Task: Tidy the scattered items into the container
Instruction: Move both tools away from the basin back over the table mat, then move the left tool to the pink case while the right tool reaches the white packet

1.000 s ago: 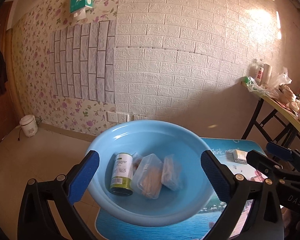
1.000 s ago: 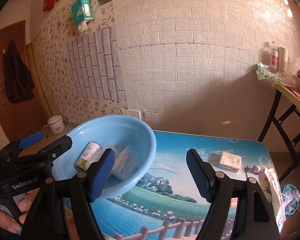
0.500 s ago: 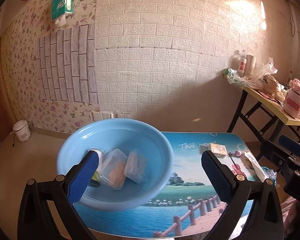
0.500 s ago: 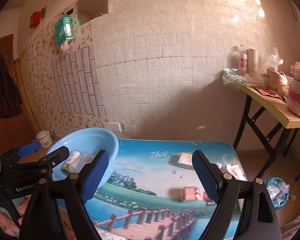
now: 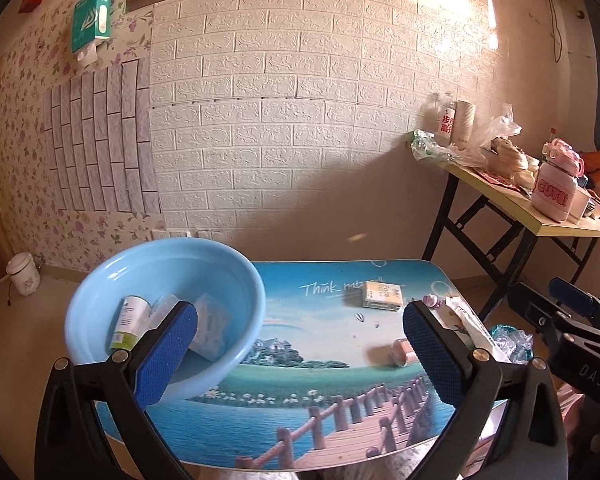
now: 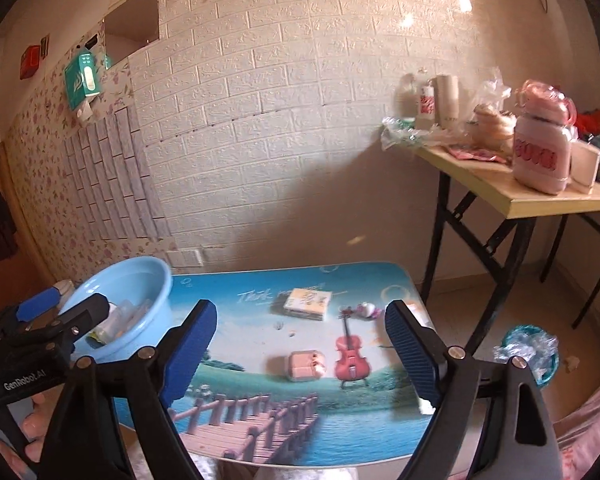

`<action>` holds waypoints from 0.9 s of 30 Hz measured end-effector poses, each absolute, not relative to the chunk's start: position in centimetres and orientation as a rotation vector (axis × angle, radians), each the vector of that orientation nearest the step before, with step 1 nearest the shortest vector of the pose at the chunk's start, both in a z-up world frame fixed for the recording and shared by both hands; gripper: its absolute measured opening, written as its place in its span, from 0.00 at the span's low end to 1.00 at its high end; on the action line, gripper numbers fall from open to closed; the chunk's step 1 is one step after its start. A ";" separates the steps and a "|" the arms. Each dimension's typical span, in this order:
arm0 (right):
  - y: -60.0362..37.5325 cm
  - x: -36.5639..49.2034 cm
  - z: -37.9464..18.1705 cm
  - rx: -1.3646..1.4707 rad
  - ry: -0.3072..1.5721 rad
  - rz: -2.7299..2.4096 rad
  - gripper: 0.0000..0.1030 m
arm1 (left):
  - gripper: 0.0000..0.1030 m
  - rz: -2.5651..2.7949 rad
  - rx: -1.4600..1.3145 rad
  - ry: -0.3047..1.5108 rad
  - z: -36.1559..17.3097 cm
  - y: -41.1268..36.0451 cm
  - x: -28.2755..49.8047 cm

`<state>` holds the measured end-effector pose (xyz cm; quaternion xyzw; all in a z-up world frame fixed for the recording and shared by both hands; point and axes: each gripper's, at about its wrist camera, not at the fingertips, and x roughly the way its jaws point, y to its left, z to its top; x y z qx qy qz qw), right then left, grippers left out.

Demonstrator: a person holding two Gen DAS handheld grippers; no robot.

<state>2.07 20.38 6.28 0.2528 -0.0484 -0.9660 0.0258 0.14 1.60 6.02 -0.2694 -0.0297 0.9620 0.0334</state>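
Partly done, by the look: blue basin at surface's left end already holding a can and clear packets, small box and pink case still loose, both tongs apart, empty.

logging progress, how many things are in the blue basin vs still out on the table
In the round light-blue plastic basin: 3 (green-labelled can, two clear plastic packs).
On the printed table: 3 (yellow flat box, pink case, long white packet).
Total: 6
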 end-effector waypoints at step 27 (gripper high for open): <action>22.2 2.0 3.6 0.830 -0.181 -3.037 0.86 | 1.00 2.928 -0.835 -0.071 3.8 1.9 0.0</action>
